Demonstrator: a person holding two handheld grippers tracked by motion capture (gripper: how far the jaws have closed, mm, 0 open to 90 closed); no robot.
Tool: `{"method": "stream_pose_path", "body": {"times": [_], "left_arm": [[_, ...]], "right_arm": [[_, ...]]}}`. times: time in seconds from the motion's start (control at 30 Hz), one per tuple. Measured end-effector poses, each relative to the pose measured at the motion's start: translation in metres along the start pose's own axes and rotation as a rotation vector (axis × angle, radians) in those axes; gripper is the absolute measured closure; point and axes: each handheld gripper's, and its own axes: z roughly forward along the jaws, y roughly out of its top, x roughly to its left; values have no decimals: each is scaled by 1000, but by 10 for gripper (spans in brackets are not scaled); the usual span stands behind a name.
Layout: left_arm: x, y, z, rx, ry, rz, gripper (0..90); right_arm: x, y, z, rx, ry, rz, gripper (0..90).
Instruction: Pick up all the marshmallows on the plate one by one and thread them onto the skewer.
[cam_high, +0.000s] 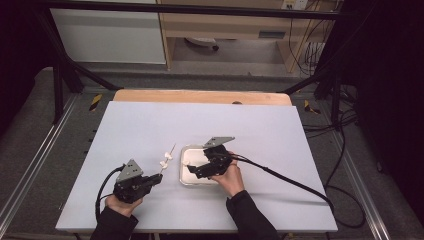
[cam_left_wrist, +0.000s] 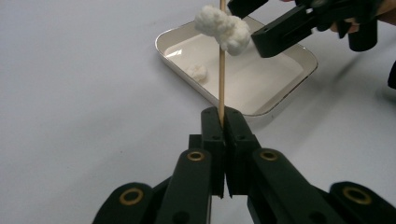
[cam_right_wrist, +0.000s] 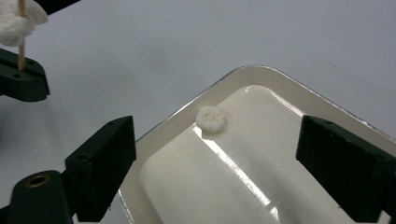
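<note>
**Hand-held gripper pair: one clamps a skewer, one gapes over a tray**

Left hand-held gripper (cam_left_wrist: 222, 122) has its two black jaws pressed tight on the lower end of a thin wooden skewer (cam_left_wrist: 222, 74). That stick rises straight up from the jaws in the left gripper view and carries a fluffy white marshmallow piece (cam_left_wrist: 223, 27) threaded near its upper part. In the high view this gripper (cam_high: 159, 177) sits at the near left of the pale tabletop (cam_high: 150, 125), with the skewer pointing away from the person and towards the tray.

Right hand-held gripper (cam_right_wrist: 215, 175) stands with its jaws wide apart and nothing between the pads. It hangs over a white rectangular tray (cam_right_wrist: 285, 88), which lies near the middle of the tabletop, just right of the skewer tip in the high view (cam_high: 186, 150). One small round white marshmallow (cam_right_wrist: 211, 119) rests inside the tray, near a corner of its flat bottom, ahead of the open jaws and not touched by them. In the left gripper view the right gripper's jaw tips sit just beside the skewered piece.
</note>
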Motion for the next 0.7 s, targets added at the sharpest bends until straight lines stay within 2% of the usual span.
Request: {"method": "stream_pose_path", "body": {"times": [0.3, 0.4, 0.53, 0.7], "left_arm": [[2, 0, 0, 4, 3, 1, 880], [2, 0, 1, 9, 0, 1, 880], [2, 0, 2, 9, 1, 0, 880], [2, 0, 3, 15, -2, 3, 880]], "right_arm": [[-1, 12, 30, 72, -21, -46, 304], [1, 13, 36, 103, -30, -75, 364], [-1, 13, 44, 117, 0, -82, 453], [-6, 11, 49, 138, 1, -101, 501]]}}
